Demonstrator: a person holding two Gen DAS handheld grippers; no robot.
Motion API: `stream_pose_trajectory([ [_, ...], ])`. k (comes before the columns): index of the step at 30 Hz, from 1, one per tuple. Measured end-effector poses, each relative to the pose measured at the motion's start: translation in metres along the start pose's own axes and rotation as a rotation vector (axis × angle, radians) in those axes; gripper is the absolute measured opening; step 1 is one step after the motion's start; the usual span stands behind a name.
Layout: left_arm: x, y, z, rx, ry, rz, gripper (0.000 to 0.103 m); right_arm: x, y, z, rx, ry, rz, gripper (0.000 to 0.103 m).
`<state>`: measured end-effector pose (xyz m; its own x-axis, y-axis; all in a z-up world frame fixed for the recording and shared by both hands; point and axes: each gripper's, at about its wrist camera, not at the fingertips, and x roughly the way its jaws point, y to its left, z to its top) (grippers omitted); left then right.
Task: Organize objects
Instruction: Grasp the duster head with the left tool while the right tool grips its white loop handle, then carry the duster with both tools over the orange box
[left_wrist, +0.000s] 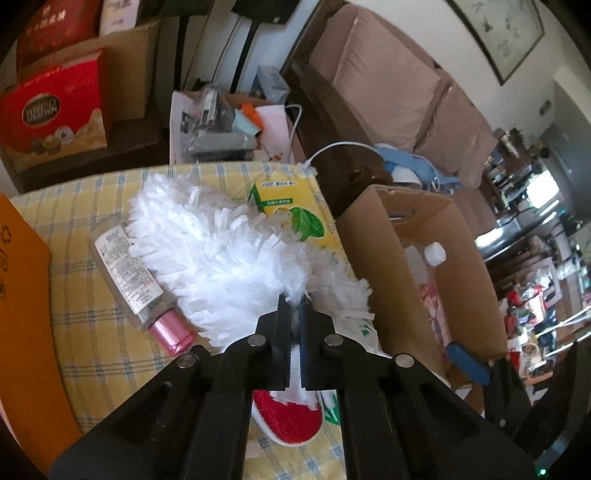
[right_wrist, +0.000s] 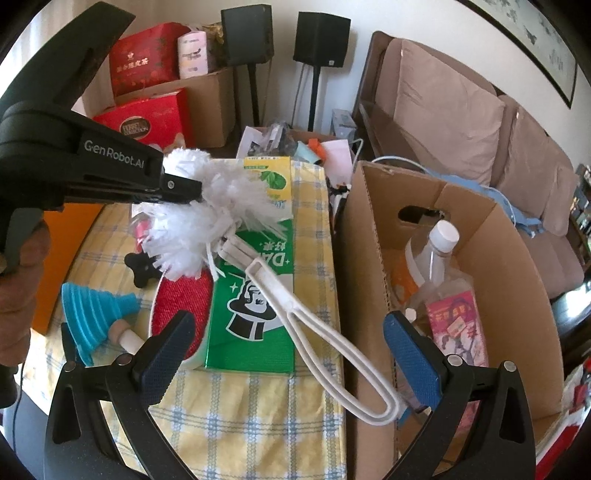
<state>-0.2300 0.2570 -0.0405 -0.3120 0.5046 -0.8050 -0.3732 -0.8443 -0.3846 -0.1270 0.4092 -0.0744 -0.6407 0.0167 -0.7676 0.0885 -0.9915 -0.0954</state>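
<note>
The left gripper (right_wrist: 184, 188) is clamped on the white duster (right_wrist: 207, 206) above the counter (right_wrist: 240, 406); the right gripper (right_wrist: 284, 354) gapes empty. Bottles already fill the cardboard box (right_wrist: 517, 266); several items remain.

Left gripper (left_wrist: 294, 301) jaws pinch the white duster (left_wrist: 221, 258), seemingly.

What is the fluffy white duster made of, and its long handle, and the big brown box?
The duster head looks like soft white fibre or cloth strips: it is shaggy and fringed. Its handle looks like smooth white plastic, a thin glossy loop. The box looks like plain matte cardboard, with a ridged cut edge showing.
</note>
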Motion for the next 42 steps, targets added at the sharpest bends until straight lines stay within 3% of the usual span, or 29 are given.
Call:
stream_pose_trajectory([
  [4, -0.019, -0.008, -0.001, 0.048, -0.018, -0.018, 0.003, -0.008, 0.004, 0.006, -0.033, -0.028, -0.016, 0.103],
  [13, -0.053, -0.016, -0.009, 0.083, -0.049, -0.048, 0.003, -0.005, 0.038, 0.006, -0.095, -0.035, 0.057, 0.099],
  [16, -0.061, -0.015, -0.013, 0.083, -0.055, -0.052, 0.003, -0.004, 0.050, 0.005, -0.106, -0.037, 0.063, 0.083],
  [18, -0.067, -0.013, -0.015, 0.079, -0.060, -0.057, 0.003, -0.001, 0.055, 0.005, -0.094, -0.022, 0.101, 0.060],
  [22, -0.080, -0.007, -0.018, 0.069, -0.069, -0.062, 0.003, 0.000, 0.064, 0.008, -0.086, -0.020, 0.127, 0.048],
  [27, -0.097, 0.006, -0.019, 0.046, -0.084, -0.064, 0.003, -0.006, 0.075, 0.011, -0.081, -0.020, 0.176, 0.019],
  [42, -0.183, 0.041, -0.023, 0.011, -0.189, -0.062, 0.003, -0.050, 0.129, 0.039, -0.184, -0.100, 0.226, 0.017],
])
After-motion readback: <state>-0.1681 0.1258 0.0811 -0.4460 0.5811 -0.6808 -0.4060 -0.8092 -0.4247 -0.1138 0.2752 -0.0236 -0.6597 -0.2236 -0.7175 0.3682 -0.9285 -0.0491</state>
